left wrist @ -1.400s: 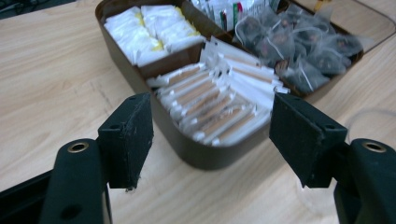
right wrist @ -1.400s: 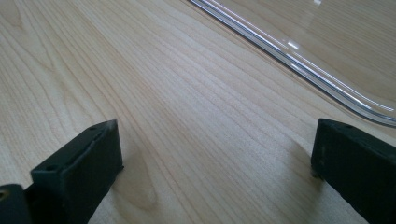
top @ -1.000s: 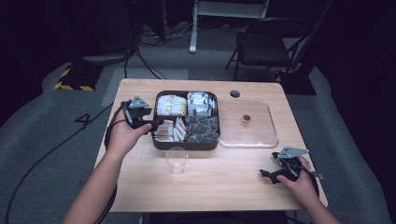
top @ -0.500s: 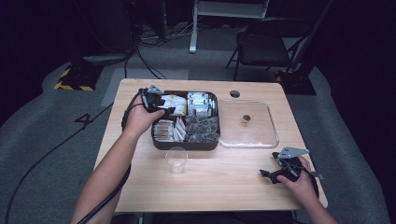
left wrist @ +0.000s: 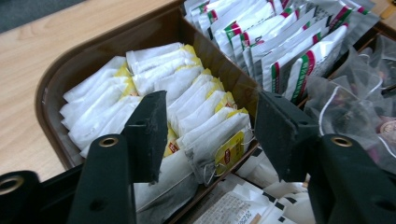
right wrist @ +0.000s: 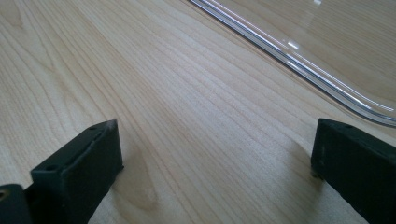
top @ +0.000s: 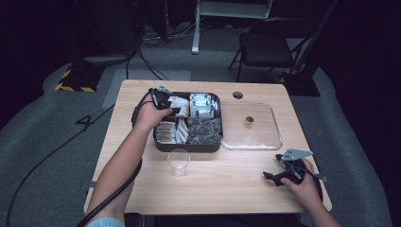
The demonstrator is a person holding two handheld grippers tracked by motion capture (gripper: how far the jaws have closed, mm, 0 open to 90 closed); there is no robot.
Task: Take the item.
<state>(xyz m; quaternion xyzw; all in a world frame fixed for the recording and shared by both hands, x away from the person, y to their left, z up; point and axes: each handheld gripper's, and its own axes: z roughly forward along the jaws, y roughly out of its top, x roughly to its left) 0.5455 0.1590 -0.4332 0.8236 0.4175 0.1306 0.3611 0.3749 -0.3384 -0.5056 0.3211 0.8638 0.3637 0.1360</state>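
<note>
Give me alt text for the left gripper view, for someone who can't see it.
The left gripper, jaws open and just closing, hovers over a row of white tea bags with yellow tags in a brown compartment tray. Beside them stand red-and-green striped sachets and clear mesh tea bags.
</note>
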